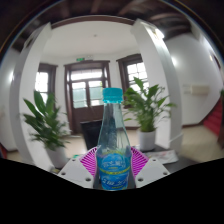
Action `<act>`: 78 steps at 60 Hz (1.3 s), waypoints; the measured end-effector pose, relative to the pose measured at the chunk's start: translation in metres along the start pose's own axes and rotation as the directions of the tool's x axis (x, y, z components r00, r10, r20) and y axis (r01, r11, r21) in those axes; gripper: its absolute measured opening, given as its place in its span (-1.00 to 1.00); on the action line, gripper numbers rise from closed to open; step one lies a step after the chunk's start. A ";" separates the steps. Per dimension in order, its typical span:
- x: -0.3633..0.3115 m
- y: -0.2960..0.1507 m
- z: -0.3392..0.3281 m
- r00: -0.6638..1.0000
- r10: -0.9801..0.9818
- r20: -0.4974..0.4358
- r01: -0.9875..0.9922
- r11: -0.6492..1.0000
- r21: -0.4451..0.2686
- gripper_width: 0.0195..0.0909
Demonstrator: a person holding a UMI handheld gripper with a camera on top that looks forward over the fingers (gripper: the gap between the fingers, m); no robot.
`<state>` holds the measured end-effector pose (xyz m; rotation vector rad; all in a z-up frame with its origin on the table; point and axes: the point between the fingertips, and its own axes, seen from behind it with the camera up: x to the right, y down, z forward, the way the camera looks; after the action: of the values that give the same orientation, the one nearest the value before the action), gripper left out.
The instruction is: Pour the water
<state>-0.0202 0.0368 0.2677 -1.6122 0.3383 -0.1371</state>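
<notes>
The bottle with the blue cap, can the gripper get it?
Yes, it seems so: the water bottle already stands upright between the gripper fingers, pink pads at both sides, nothing in the way. Whether they press it isn't clear.

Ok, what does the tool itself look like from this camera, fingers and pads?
Only the tips of the tool show. Its two fingers are pale, whitish blocks, one on either side of the view's bottom. Each carries a magenta pad on its inner face, marked with fine fanned ribs or stripes. No cables, labels or sleeve are visible here.
</notes>
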 end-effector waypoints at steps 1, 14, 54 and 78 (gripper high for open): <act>0.013 -0.001 0.005 0.999 -0.036 -0.028 0.036 0.999 -0.002 -0.39; 0.146 0.036 0.033 0.933 -0.238 -0.270 0.210 0.969 -0.129 -0.38; 0.204 0.141 0.048 0.962 -0.098 -0.256 0.066 0.990 -0.128 -0.18; 0.171 0.156 0.006 0.990 -0.086 -0.110 0.062 0.976 -0.207 0.79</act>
<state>0.1225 -0.0138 0.0928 -1.8247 0.3938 -0.2630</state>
